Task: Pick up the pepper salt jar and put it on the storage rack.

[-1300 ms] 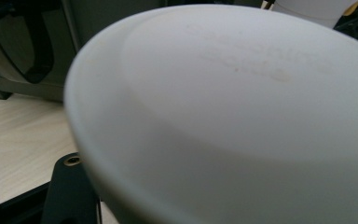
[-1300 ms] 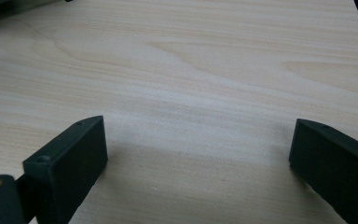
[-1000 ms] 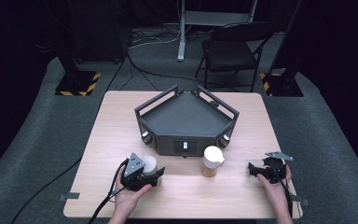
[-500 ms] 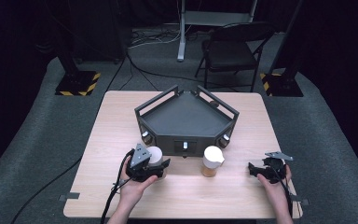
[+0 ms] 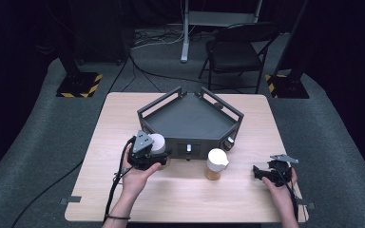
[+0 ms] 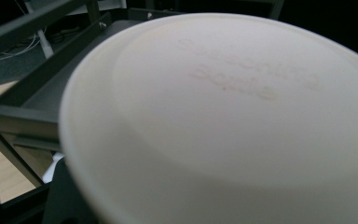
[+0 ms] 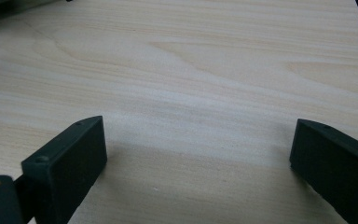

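Lifted off the tabletop [image 5: 185, 199] since a second ago, the white-lidded jar [image 5: 158, 141] rides clamped in the left tool [image 5: 153, 154], just before the dark tray [image 5: 190, 124]; right tool [image 5: 266, 172] rests open.

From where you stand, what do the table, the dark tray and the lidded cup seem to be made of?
Table: pale wood or wood-look laminate, matte, with visible grain. Tray: probably painted metal or plastic, dull dark grey, with straight rails. Cup: white plastic-looking lid, slightly glossy; the brownish body could be paper or clear plastic.
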Demonstrator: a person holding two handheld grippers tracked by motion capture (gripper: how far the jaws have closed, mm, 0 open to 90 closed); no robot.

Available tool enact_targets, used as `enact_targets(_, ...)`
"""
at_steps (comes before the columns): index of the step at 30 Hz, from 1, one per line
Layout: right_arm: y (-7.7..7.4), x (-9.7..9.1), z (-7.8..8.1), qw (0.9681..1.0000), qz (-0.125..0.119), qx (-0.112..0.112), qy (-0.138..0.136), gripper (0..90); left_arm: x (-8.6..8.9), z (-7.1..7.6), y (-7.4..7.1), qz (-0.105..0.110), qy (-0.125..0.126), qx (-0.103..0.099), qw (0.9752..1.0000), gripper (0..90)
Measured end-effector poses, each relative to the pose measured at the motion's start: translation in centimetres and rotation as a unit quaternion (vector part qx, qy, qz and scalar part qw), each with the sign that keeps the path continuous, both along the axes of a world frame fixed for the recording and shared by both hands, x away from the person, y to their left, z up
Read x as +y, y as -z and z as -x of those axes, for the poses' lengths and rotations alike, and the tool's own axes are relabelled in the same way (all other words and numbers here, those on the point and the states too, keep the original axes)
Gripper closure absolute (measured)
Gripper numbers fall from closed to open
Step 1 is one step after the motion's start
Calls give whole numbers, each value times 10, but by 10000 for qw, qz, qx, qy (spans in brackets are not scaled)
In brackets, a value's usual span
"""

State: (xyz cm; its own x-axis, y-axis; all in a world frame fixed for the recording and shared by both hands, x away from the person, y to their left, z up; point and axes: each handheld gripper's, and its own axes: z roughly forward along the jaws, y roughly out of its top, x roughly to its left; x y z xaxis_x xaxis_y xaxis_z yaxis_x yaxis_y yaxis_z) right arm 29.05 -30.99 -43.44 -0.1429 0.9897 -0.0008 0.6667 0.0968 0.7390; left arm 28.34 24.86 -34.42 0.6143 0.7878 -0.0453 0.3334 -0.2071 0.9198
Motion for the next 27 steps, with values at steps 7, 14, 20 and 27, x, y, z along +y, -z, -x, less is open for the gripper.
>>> enact_targets(7, 0, 0, 0, 10000, 0, 1, 0, 29, -2, -7, -15, -28, -74, -78, 9999, 359)
enact_targets(14, 0, 0, 0, 10000, 0, 1, 0, 29, -1, -19, -30, -31, -104, -51, 9999, 359)
enact_targets(20, 0, 0, 0, 10000, -1, 2, -9, 29, -2, -27, -38, -29, -79, -42, 10000, 360)
enact_targets(27, 0, 0, 0, 10000, 1, 1, -15, 29, -5, -36, -48, 5, -81, -50, 10000, 362)
